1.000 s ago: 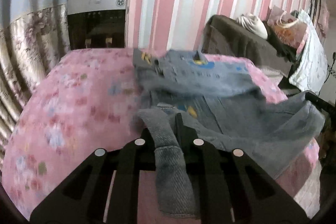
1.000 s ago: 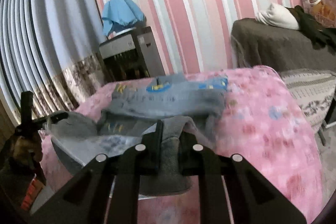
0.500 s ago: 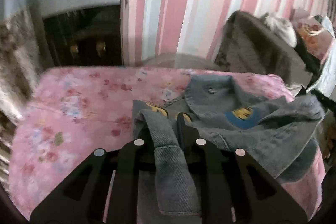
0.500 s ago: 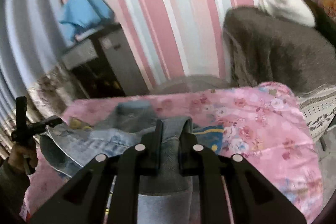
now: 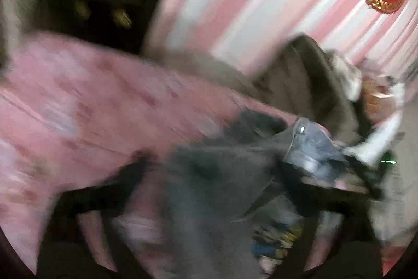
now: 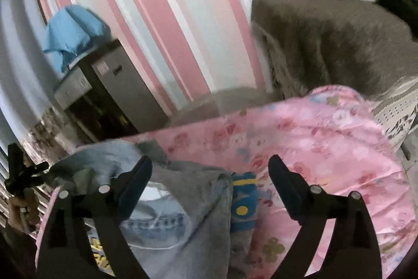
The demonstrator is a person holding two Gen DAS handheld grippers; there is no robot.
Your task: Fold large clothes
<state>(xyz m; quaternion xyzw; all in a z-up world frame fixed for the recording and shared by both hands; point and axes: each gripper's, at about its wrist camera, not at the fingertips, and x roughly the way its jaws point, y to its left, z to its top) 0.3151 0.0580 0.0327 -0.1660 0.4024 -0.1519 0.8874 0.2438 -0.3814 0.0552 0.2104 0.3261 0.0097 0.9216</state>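
Faded blue denim jacket (image 6: 167, 203) lies bunched on the pink floral-covered table (image 6: 326, 148). Right gripper (image 6: 209, 169) fingers opening wide, denim loose between them; left gripper (image 5: 209, 174) opening too, blurry, denim between its fingers.

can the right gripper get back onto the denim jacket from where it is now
Probably yes. The right gripper hangs just above the denim jacket, its jaws opening with nothing pinched; folded denim lies right below on the pink floral cover, nothing in between.
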